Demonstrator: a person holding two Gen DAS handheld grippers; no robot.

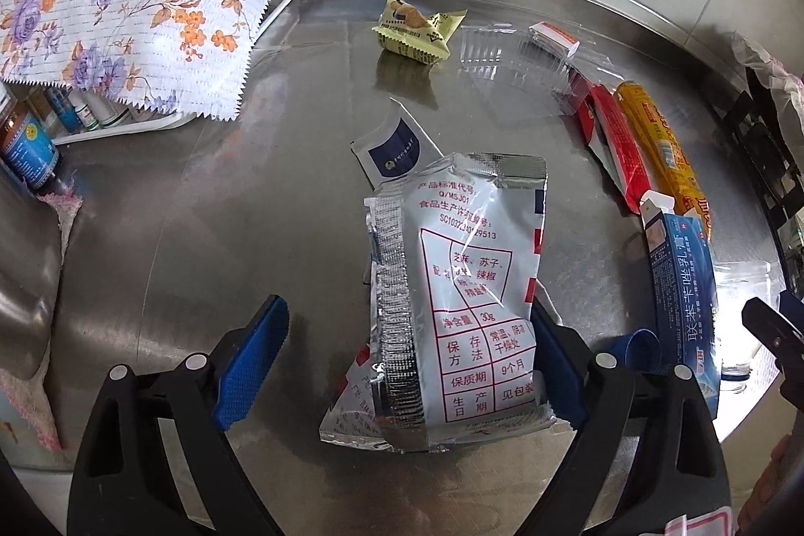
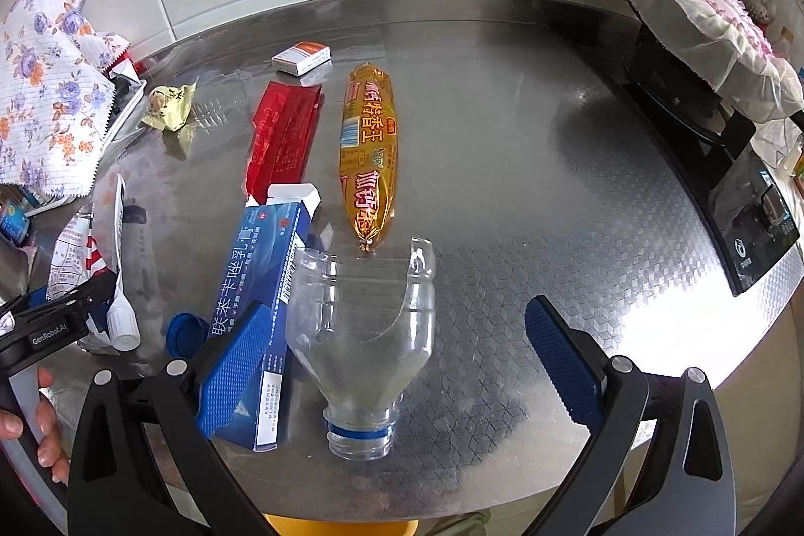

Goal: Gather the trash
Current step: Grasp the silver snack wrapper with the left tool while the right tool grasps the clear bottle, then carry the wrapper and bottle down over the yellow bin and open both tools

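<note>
Silver sachet lying between the left gripper's parted fingers.
Right gripper, fingers apart, is straddling the cut bottle, lining up a pick.

1. The steel counter lies bare to the right of the orange sausage pack, out to the black cooktop.
2. To the left of that pack it is crowded: red sachet, blue carton and cut clear bottle lie close together.
3. In the left wrist view, an open strip runs between the silver packet and the floral-covered rack.
4. The back wall is near the yellow wrapper.
</note>
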